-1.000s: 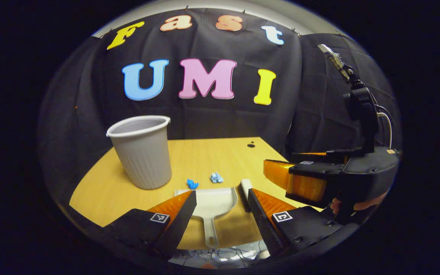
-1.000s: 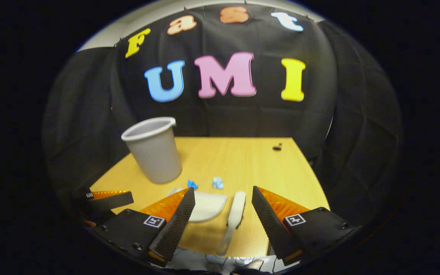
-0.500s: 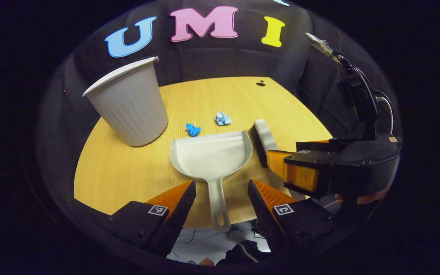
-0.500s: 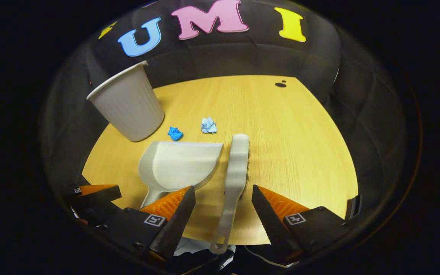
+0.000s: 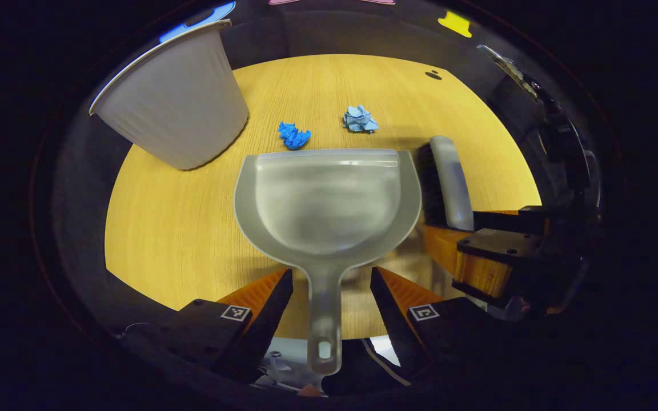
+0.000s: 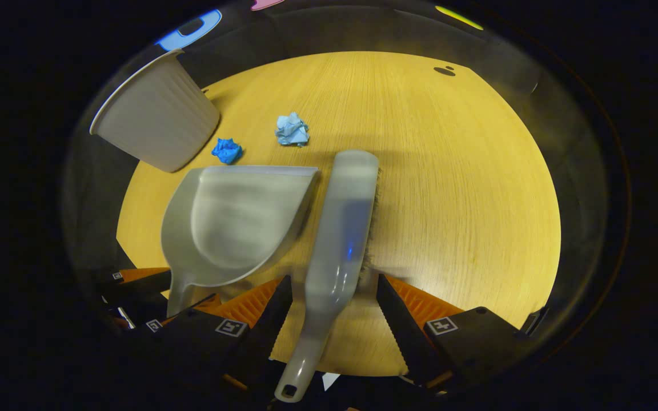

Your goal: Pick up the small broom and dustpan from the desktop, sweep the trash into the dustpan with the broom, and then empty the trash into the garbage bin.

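A grey dustpan (image 5: 328, 200) (image 6: 235, 220) lies flat on the wooden desktop (image 5: 180, 222), its handle pointing toward me. My left gripper (image 5: 329, 285) is open, its fingers on either side of the dustpan handle without touching it. The grey small broom (image 6: 340, 228) (image 5: 449, 180) lies right of the dustpan, bristles facing right. My right gripper (image 6: 332, 288) is open around the broom's handle. Two crumpled blue paper scraps, a dark one (image 5: 293, 136) (image 6: 227, 150) and a pale one (image 5: 360, 120) (image 6: 292, 129), lie beyond the dustpan's lip.
A grey ribbed garbage bin (image 5: 172, 108) (image 6: 155, 123) stands at the desktop's far left. A small dark spot (image 6: 445, 71) marks the far right of the wood. The desktop's near edge runs just under both grippers.
Both grippers have dropped and tilted down toward the desktop, closing in on the handles. The dustpan and broom now loom larger; neither has moved.
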The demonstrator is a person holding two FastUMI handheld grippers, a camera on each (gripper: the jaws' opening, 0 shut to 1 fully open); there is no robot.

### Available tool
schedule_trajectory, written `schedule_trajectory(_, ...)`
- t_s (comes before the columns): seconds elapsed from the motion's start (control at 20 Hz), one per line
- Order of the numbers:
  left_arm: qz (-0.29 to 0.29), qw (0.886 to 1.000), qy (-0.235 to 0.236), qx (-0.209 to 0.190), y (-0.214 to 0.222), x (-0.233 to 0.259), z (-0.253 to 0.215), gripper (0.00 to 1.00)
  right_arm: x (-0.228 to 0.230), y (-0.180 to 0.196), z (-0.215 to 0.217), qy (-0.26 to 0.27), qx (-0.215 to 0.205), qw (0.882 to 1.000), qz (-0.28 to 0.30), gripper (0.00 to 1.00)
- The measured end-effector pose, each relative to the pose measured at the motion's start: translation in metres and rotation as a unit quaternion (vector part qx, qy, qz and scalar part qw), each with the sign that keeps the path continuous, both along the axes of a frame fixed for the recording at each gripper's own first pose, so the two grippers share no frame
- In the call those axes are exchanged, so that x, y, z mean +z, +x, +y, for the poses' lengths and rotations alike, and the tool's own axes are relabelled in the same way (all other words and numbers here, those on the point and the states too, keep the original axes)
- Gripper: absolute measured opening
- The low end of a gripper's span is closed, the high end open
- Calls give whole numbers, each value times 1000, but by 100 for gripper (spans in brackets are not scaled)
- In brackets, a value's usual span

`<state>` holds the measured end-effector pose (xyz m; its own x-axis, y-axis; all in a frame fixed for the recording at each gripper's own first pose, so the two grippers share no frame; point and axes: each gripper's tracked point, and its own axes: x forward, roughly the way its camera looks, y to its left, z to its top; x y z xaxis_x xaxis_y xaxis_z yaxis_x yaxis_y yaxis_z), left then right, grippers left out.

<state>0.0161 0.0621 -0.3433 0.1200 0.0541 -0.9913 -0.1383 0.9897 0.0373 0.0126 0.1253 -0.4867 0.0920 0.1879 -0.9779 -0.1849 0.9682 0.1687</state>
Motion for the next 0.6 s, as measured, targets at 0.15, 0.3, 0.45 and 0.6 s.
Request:
schedule_trajectory(0.15, 43, 997, -35, 47, 5, -9, -2, 83, -1, 1, 5, -14, -21, 999, 26, 86)
schedule_trajectory(0.3, 66, 996, -20, 52, 6, -21, 12, 85, -3, -1, 4, -39, -19, 999, 24, 82)
schedule_trajectory(0.45, 54, 998, -17, -14, 10, -28, 19, 83, -5, -8, -1, -67, -1, 998, -1, 77)
schedule_trajectory(0.6, 43, 998, -14, -36, 16, -29, 22, 54, -3, -10, -2, -71, -20, 997, -6, 70)
